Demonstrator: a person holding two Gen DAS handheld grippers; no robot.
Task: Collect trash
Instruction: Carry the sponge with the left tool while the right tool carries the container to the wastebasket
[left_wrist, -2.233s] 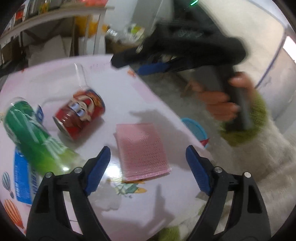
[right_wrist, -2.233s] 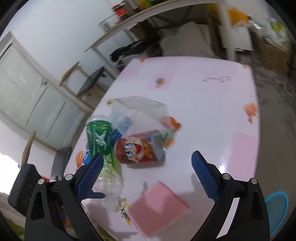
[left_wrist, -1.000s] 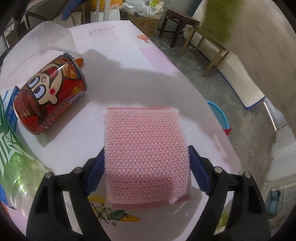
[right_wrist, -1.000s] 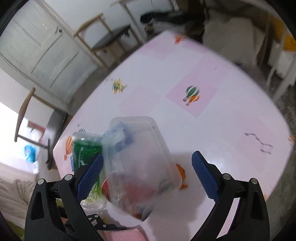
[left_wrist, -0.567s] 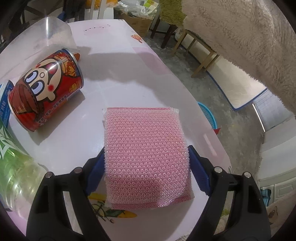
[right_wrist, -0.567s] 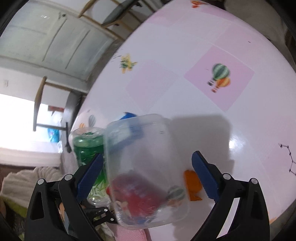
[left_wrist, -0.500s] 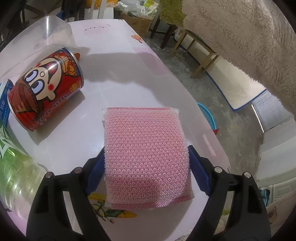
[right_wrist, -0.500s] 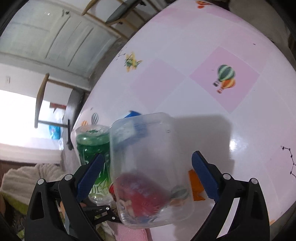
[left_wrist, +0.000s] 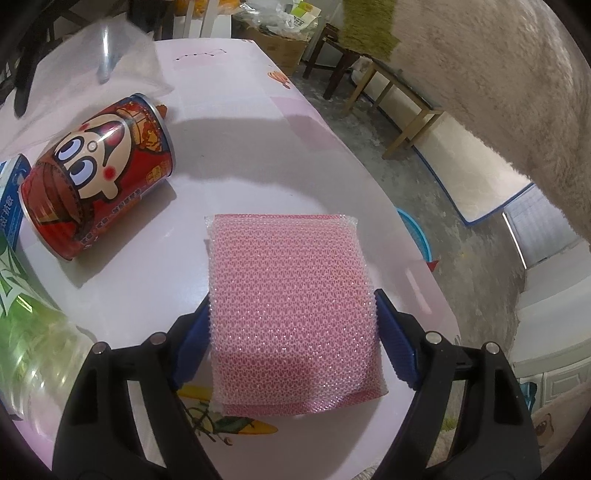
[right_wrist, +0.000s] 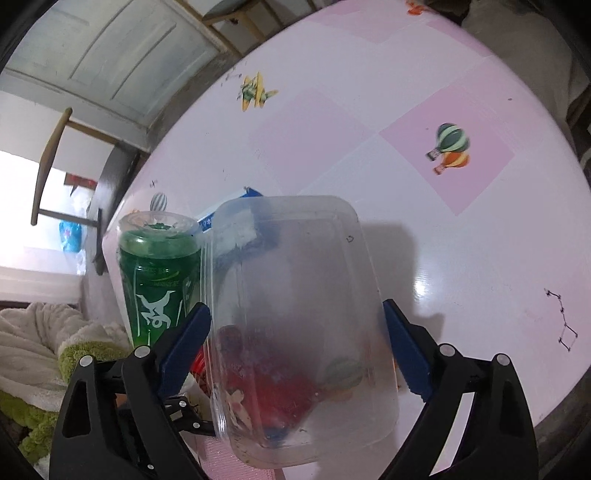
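Trash on the desk (left_wrist: 258, 155): five pieces in sight, and both tools are right on one now!
Green bottle (left_wrist: 26, 317): lying far left of the left tool, clear ribbed plastic, untouched.
Red can (left_wrist: 98, 190): on its side ahead-left of the left tool, glossy metal cylinder with a cartoon face, free to roll.
Left tool (left_wrist: 293, 332): jaws either side of the pink sponge (left_wrist: 291, 291), blue pads at its edges; squeezing or merely touching, I cannot tell.
Pink sponge: flat soft rectangle in shiny mesh, lying on the desk near its edge; a side grip suits it because it compresses.
Blue carton (right_wrist: 236, 210): only a corner peeks out beyond the right tool.
Right tool (right_wrist: 295, 347): blue pads pressed on both long sides of the clear plastic container (right_wrist: 295, 325).
Clear plastic container: thin, cloudy, rounded-corner tub, tilted up off the desk; probably gripped across its width because the walls flex.
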